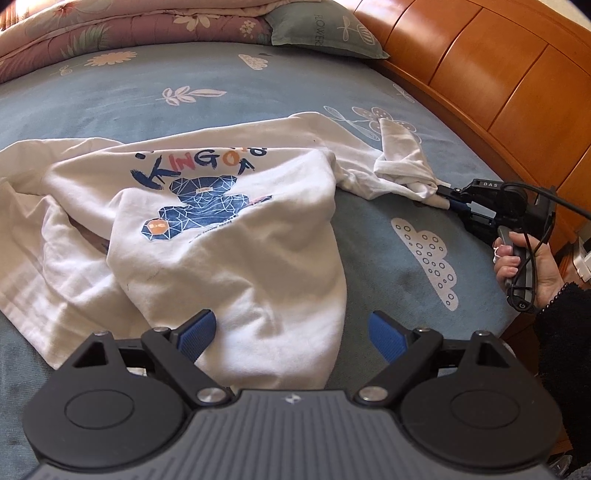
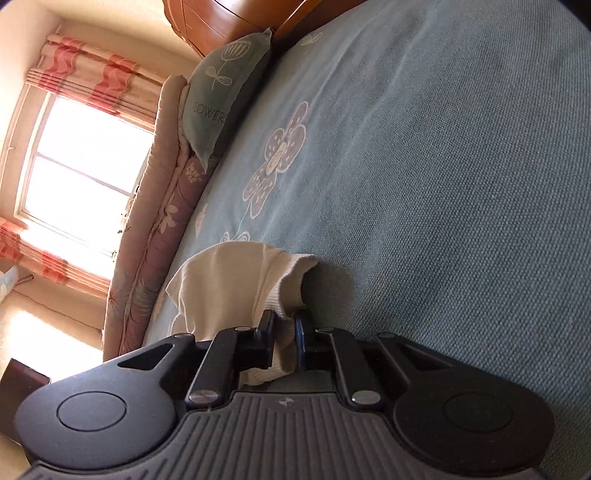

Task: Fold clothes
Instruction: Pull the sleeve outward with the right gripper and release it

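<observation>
A white sweatshirt (image 1: pixel 221 236) with a blue bear print and "KING" lettering lies crumpled on the blue bedsheet (image 1: pixel 388 258). My left gripper (image 1: pixel 291 332) is open and empty, hovering over the shirt's near hem. My right gripper (image 1: pixel 445 197) is shut on the sleeve cuff (image 1: pixel 406 166), stretched out to the right. In the right wrist view the cuff (image 2: pixel 258 288) is pinched between the right gripper's (image 2: pixel 286 332) fingers, low over the sheet (image 2: pixel 443 184).
A wooden headboard (image 1: pixel 498 81) runs along the right. A grey-green pillow (image 1: pixel 325 29) and a folded floral quilt (image 1: pixel 129 33) lie at the far end of the bed. The right wrist view shows a window with pink curtains (image 2: pixel 85 162).
</observation>
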Tool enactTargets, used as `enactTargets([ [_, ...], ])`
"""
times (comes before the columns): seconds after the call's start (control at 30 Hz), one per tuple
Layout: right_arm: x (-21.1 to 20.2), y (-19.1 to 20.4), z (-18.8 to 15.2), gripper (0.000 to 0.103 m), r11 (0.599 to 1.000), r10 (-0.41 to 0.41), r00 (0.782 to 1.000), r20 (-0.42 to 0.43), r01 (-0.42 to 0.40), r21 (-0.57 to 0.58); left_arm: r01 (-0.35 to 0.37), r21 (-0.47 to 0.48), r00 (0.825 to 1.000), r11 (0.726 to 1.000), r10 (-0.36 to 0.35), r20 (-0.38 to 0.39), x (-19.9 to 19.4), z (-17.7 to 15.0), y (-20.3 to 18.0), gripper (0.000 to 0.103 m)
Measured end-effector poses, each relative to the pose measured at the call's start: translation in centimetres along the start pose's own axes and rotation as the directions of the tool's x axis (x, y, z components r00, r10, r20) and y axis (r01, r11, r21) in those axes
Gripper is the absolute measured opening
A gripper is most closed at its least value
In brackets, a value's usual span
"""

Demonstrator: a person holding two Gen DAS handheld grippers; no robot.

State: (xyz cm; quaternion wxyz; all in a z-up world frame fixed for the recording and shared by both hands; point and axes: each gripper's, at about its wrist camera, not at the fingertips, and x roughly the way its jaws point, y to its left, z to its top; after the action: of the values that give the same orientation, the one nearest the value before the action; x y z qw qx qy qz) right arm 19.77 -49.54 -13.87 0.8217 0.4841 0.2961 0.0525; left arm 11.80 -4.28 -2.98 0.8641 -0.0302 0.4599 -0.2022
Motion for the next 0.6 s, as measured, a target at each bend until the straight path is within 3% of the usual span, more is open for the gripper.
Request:
enactTargets([
  [0.2, -0.1, 0.9, -0.3, 0.008, 0.998, -0.047, 0.999, 0.027, 0.048, -0.047, -0.001, 0.005, 1.000, 1.000, 0.001, 0.001, -0.3, 0.0, -0.2, 0.091],
  [0.4, -4.2, 2.0, 2.2, 0.008, 0.992, -0.059, 0.991, 0.119, 0.071, -0.101, -0.005, 0.003, 1.000, 1.000, 0.005, 0.004, -0.5, 0.0, -0.2, 0.091],
  [0.6, -9.0, 1.7, 6.1, 0.008, 0.963, -0.168, 0.963, 0.212, 0.206, -0.172, -0.001, 0.016, 1.000, 1.000, 0.001, -0.001, -0.3, 0.0, -0.7, 0.091],
])
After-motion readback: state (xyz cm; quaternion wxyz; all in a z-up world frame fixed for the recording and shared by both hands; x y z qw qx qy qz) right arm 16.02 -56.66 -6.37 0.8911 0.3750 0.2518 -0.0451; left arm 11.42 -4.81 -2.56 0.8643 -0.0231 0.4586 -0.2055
